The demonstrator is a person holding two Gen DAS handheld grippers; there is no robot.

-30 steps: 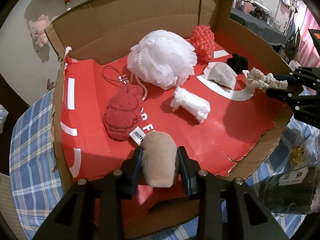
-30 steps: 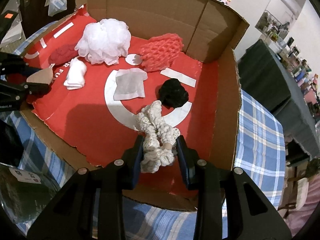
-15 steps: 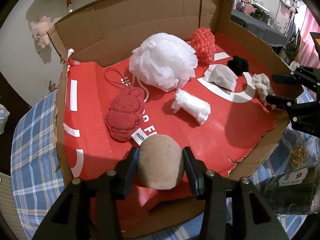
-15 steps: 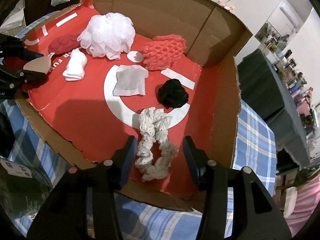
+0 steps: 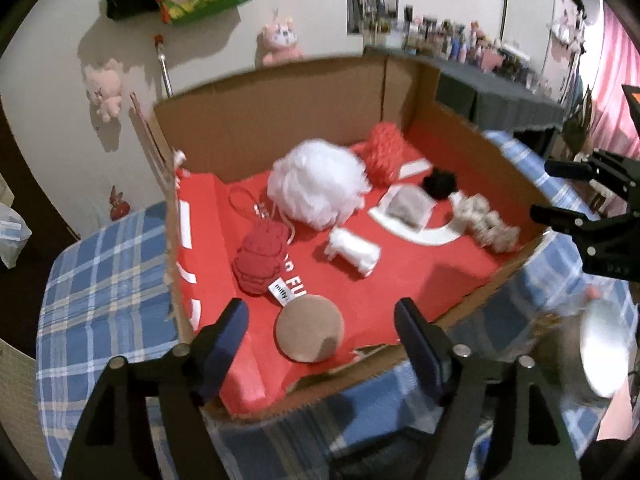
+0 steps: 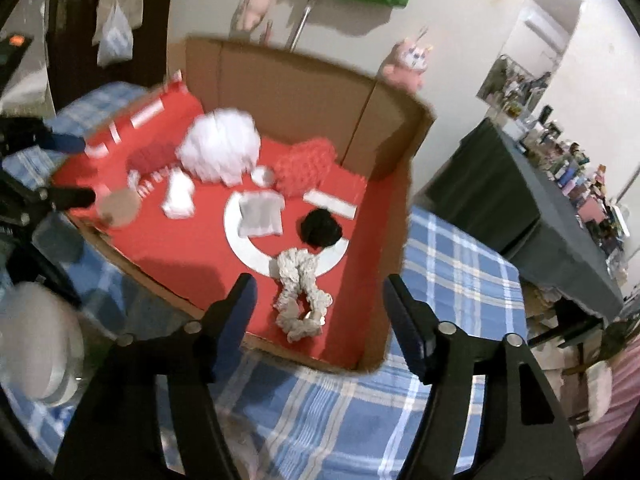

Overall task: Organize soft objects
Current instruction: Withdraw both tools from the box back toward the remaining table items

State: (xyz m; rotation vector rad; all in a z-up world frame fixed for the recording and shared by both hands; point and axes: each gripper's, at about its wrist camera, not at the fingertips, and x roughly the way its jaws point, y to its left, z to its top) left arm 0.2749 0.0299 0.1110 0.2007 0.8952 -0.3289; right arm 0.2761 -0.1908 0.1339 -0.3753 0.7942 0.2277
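The left gripper (image 5: 320,320) is standing wide, its jaws having just been opening, with nothing pressed between them; the tan round puff (image 5: 309,329), flat and felt-like, is lying free between the jaws near the front edge of the cardboard box (image 5: 280,120); the right gripper (image 6: 316,292) is likewise spread, its jaws having just been opening, and the cream knitted scrunchie (image 6: 298,294), ruffled and looped, is lying loose between them at the box's front right corner; both grippers are pointing steeply down over the box's low front edge; the box is lined in smooth red paper with white shapes and is resting on a blue plaid cloth (image 5: 100,280); inside, a dark red knitted toy (image 5: 262,258) with a white tag is sitting just behind the puff; a white wad (image 5: 354,251) is lying mid-floor; a fluffy white mesh pouf (image 5: 318,188) is sitting toward the back wall beside a coral netted sponge (image 5: 386,154); a flat grey pouch (image 5: 410,210) and a black fuzzy ball (image 5: 440,184) are lying toward the right wall.
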